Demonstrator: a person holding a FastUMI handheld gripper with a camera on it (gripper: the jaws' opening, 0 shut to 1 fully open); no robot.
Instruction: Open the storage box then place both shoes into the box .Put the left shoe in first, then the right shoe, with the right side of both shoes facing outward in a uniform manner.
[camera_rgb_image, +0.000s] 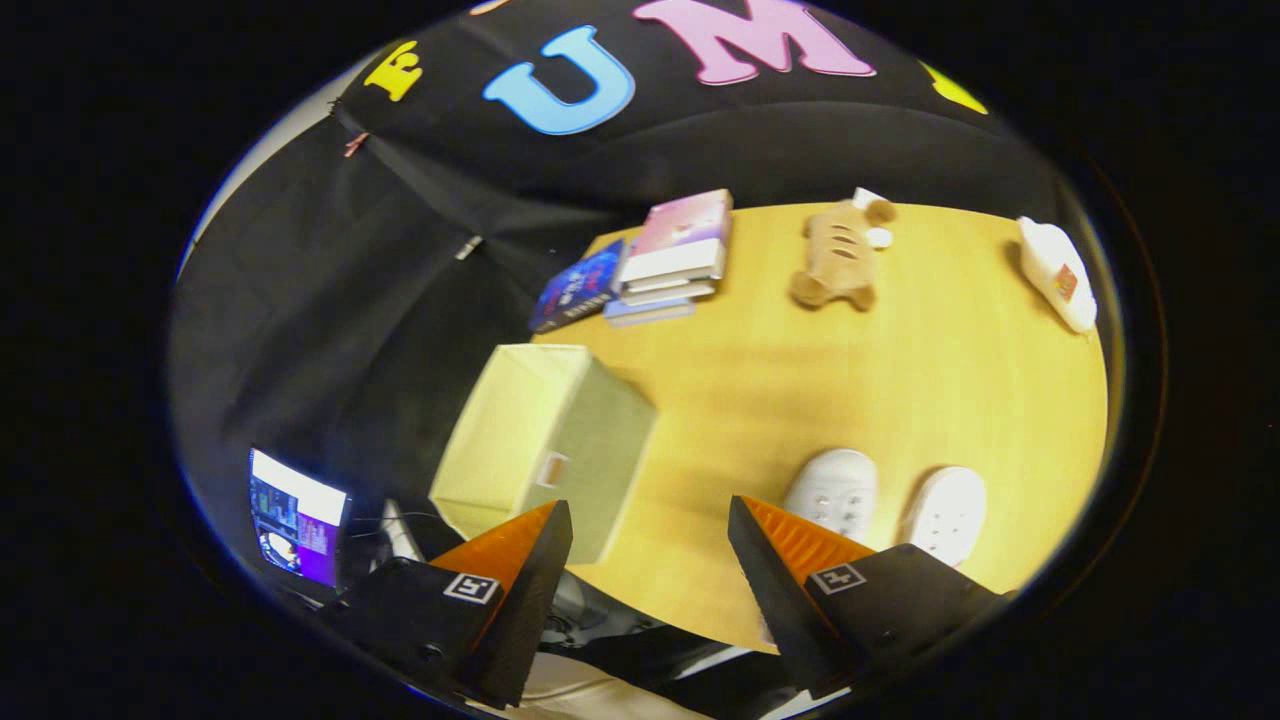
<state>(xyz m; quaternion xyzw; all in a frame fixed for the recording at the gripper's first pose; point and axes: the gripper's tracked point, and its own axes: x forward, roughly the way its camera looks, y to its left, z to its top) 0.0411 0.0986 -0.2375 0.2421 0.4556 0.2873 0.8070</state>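
Note:
A pale green fabric storage box (545, 440) stands at the near left part of the wooden table (800, 380), its lid down, with a small pull tab (552, 468) on the side facing me. Two white clog shoes stand side by side at the near right: one (833, 490) just beyond my right finger, the other (948, 512) to its right. My gripper (650, 525) hovers high above the table's near edge, open, with nothing between its fingers. The box lies just ahead of the left finger (520, 560).
A stack of books (672, 258) and a dark blue book (580, 285) lie at the table's far left. A tan plush toy (838, 258) sits at the far middle, a white bottle-like object (1060, 272) at the far right. A lit screen (297, 520) stands below left of the table.

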